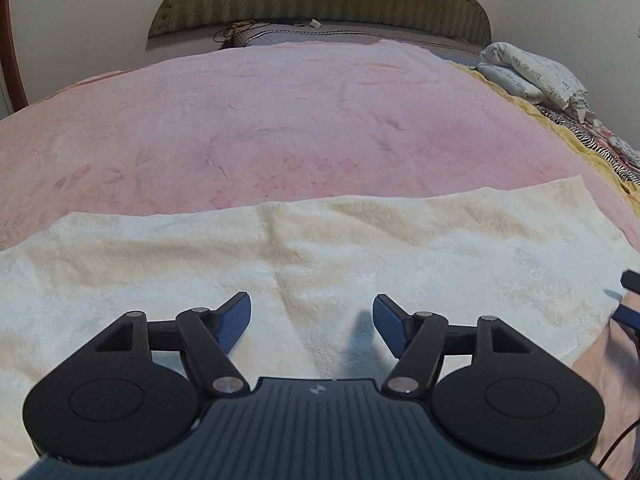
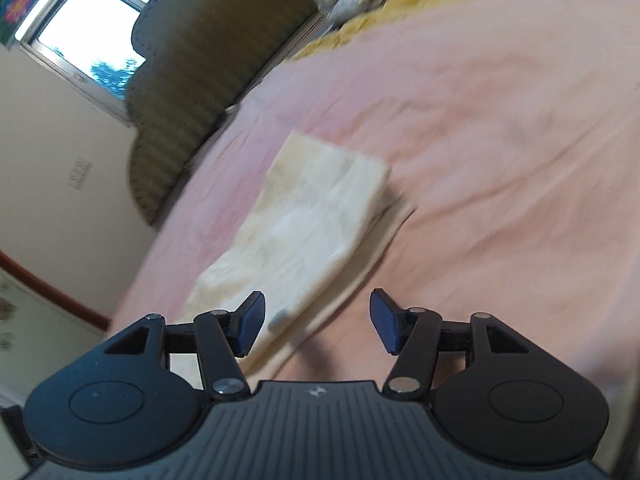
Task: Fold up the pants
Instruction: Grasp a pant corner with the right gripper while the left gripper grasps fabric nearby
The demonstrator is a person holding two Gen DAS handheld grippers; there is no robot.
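Observation:
Cream-white pants lie flat in a long folded strip on a pink bedspread. My left gripper is open and empty, hovering just above the pants' near edge. In the right wrist view the pants stretch away from me as a folded band, blurred by motion. My right gripper is open and empty above the near end of the pants, its left finger over the cloth and its right finger over the pink bedspread. The tip of the right gripper shows at the left view's right edge.
A padded olive headboard stands at the far end of the bed. A white pillow with writing and zebra-striped fabric lie at the far right. A window is at the upper left of the right wrist view.

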